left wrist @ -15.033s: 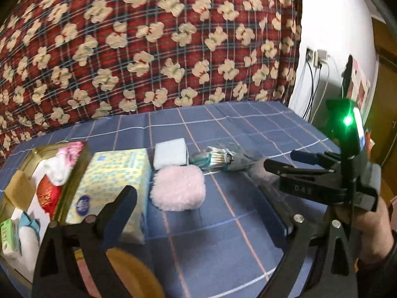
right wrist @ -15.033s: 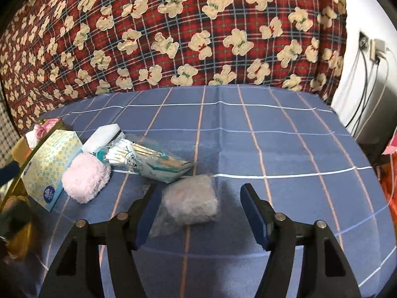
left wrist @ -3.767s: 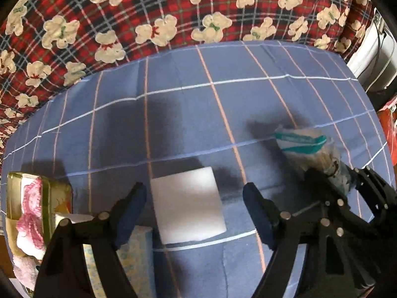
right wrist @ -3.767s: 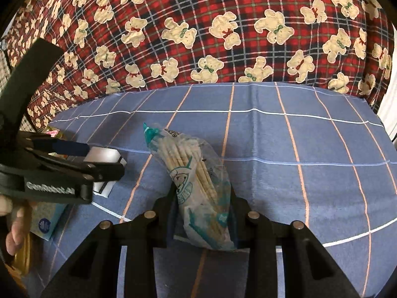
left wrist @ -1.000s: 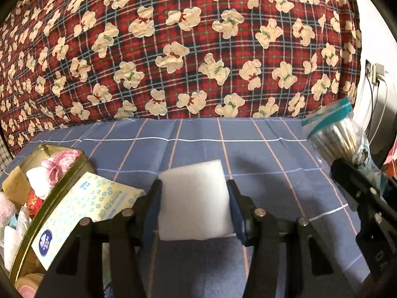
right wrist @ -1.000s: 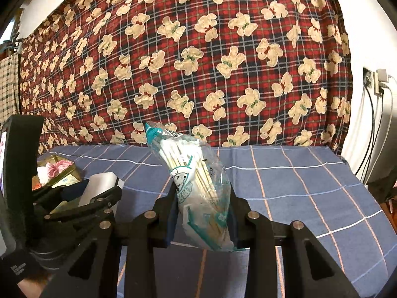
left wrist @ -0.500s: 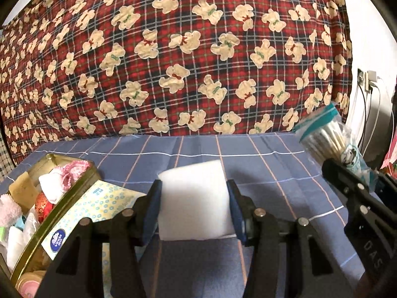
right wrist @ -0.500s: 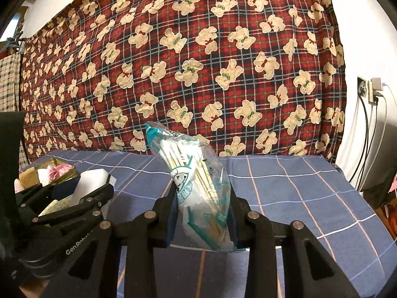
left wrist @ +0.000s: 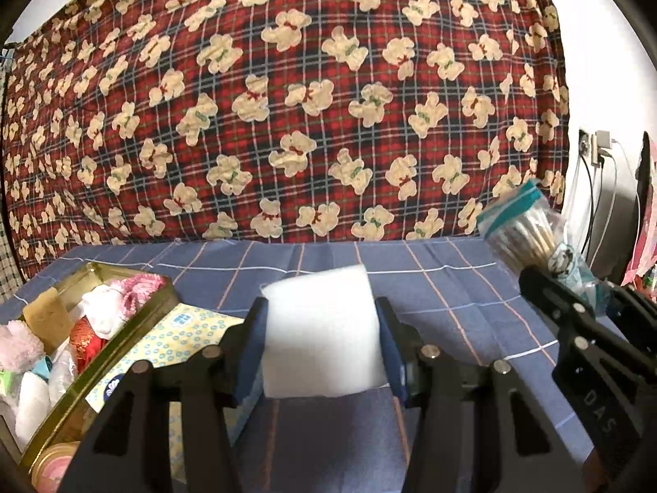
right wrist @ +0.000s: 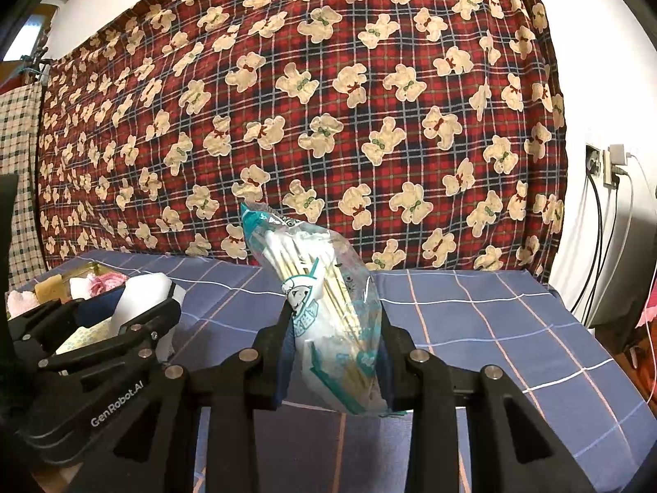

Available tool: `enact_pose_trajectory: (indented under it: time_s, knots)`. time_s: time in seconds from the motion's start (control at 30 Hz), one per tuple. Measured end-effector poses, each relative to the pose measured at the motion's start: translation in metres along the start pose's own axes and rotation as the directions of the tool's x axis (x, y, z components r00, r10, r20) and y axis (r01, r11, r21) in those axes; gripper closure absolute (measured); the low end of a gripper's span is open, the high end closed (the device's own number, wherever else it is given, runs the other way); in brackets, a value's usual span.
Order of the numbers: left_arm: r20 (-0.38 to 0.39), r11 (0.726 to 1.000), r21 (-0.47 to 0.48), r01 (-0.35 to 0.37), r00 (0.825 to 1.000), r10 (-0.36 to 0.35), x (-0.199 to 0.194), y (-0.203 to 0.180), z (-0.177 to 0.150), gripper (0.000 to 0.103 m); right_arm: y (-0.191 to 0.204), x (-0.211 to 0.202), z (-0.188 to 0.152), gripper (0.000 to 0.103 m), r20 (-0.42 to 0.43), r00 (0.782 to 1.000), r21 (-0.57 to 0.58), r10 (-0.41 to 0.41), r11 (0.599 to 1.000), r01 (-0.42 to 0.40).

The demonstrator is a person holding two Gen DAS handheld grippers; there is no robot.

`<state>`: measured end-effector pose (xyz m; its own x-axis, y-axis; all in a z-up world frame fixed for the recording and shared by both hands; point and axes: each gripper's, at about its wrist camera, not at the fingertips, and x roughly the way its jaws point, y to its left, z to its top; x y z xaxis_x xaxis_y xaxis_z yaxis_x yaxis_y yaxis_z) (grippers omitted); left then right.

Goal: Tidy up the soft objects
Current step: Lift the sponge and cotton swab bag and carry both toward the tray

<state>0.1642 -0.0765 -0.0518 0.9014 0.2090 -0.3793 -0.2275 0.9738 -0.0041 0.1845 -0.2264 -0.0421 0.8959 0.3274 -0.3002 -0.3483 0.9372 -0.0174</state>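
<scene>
A white foam sponge (left wrist: 322, 335) is pinched upright in my left gripper (left wrist: 320, 341), lifted above the blue checked cloth (left wrist: 451, 287). My right gripper (right wrist: 334, 337) is shut on a clear bag of cotton swabs (right wrist: 324, 296) with teal print, held upright above the cloth. That bag (left wrist: 529, 234) also shows at the right of the left wrist view. The sponge (right wrist: 141, 300) and the left gripper appear at the left of the right wrist view. A gold tin (left wrist: 119, 345) at the left holds pink, white and red soft items.
A yellow tissue pack (left wrist: 180, 337) lies beside the tin. A red plaid cloth with bears (left wrist: 287, 102) hangs behind the surface. Cables and a wall socket (right wrist: 612, 168) are at the right. A round pink-lidded jar (left wrist: 53, 464) sits at the lower left.
Both grippers have lifted a little and tilted up with their loads, so more of the plaid backdrop shows. The grips are unchanged.
</scene>
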Motion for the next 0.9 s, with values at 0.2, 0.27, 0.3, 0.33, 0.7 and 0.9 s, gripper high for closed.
enact_pose_trajectory:
  time_s: [0.2,0.27,0.3,0.33,0.7,0.9]
  knots:
    - [0.025,1.000,-0.007,0.013,1.000,-0.013,-0.011,0.007,-0.003,0.053,0.001,-0.003,-0.001,0.067,0.001,1.000,0.004,0.003,1.000,-0.003]
    - [0.032,1.000,-0.007,0.019,0.999,-0.019,-0.014,0.010,-0.004,0.053,0.002,-0.005,-0.001,0.067,0.001,1.000,0.006,0.003,1.000,-0.003]
    - [0.035,1.000,-0.006,0.020,0.999,-0.020,-0.016,0.011,-0.004,0.053,0.002,-0.005,-0.001,0.067,0.001,1.000,0.006,0.004,1.000,-0.004]
    - [0.039,1.000,-0.006,0.021,0.999,-0.020,-0.018,0.012,-0.005,0.053,0.004,-0.007,-0.001,0.067,0.001,1.000,0.006,0.004,1.000,-0.004]
    - [0.045,1.000,-0.010,0.027,0.999,-0.026,-0.028,0.022,-0.010,0.053,0.031,-0.019,-0.006,0.067,0.001,1.000,-0.013,0.021,1.000,-0.021]
    - [0.055,1.000,-0.015,0.027,0.998,-0.026,-0.035,0.028,-0.013,0.053,0.039,-0.021,-0.007,0.067,-0.003,1.000,-0.010,0.024,1.000,-0.024]
